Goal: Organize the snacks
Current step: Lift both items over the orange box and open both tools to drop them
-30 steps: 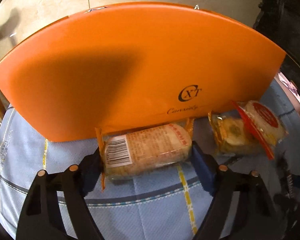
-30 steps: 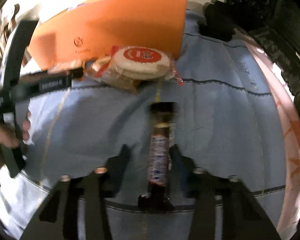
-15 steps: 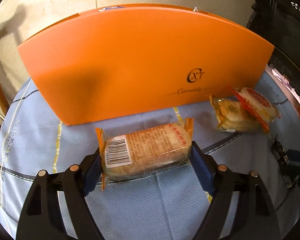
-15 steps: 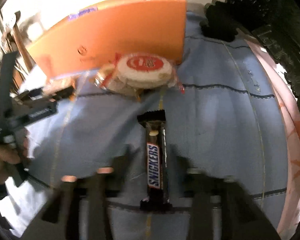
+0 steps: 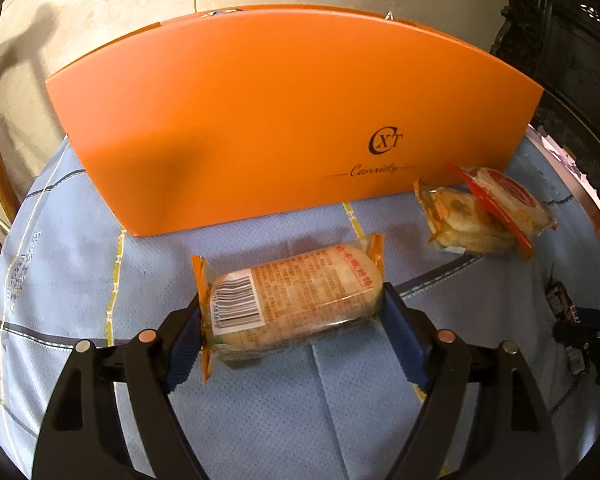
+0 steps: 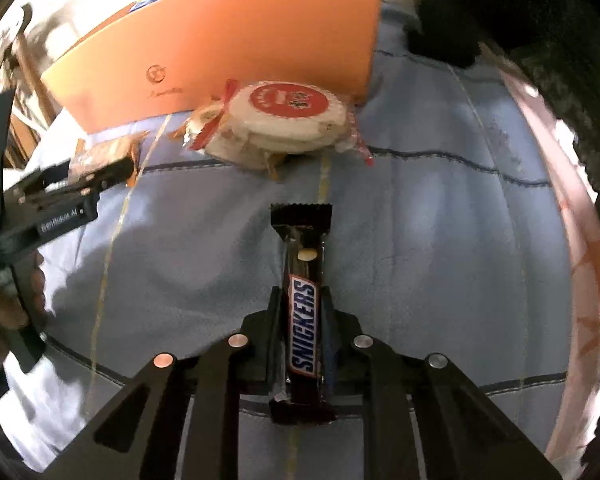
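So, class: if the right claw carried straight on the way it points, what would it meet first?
Probably the blue cloth just ahead, since the right claw, shut on the Snickers, points steeply down; beyond lies the cracker pack.

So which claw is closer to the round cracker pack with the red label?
Probably the left claw, holding a wrapped cake beside that cracker pack. The right claw, gripping the Snickers bar, looks farther back.

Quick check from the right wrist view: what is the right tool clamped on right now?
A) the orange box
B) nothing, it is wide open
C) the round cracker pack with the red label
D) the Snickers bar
D: the right tool has its fingers pressed against both sides of the Snickers bar, while the round cracker pack lies apart, nearer the orange box.
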`<state>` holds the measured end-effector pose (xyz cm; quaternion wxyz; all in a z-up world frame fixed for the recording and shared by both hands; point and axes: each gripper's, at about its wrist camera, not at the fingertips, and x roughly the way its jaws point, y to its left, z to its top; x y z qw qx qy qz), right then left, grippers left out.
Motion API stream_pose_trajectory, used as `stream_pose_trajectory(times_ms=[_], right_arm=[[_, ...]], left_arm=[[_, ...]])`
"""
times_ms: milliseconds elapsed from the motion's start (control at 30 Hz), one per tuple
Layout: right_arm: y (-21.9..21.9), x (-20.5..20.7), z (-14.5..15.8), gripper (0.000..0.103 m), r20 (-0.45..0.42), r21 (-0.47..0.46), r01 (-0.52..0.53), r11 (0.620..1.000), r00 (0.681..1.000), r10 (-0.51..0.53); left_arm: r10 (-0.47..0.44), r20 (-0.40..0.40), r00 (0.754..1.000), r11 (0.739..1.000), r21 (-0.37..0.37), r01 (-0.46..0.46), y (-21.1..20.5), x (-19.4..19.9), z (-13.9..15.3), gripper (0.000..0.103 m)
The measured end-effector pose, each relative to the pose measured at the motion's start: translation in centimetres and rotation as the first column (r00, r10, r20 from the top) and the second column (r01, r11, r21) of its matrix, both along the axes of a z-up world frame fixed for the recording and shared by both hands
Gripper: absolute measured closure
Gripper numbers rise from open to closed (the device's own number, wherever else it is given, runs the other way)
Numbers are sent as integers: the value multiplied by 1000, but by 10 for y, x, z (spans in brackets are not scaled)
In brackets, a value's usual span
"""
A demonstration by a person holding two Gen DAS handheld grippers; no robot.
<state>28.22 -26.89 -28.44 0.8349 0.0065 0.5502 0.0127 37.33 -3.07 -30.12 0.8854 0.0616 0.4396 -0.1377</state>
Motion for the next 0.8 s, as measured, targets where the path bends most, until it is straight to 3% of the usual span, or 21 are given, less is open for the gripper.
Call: stream_pose_trajectory(times_ms=[167, 300, 533, 800], right_arm=[[-15, -13, 30, 86, 62, 109, 29, 994, 997, -36], [-24, -20, 66, 86, 128, 159, 21, 987, 991, -42], [5, -18, 131, 86, 253, 153, -62, 986, 967, 22], [28, 13, 227, 86, 409, 103, -155, 982, 907, 100]], left_arm=[[-11, 1, 1000, 999, -33, 11, 8, -8, 9, 24], [-10, 47, 999, 996, -89, 14, 20, -19, 34, 24], [9, 159, 987, 986, -165, 18, 38, -33, 98, 25], [6, 278, 961, 982, -181, 46, 50, -22, 181, 25]])
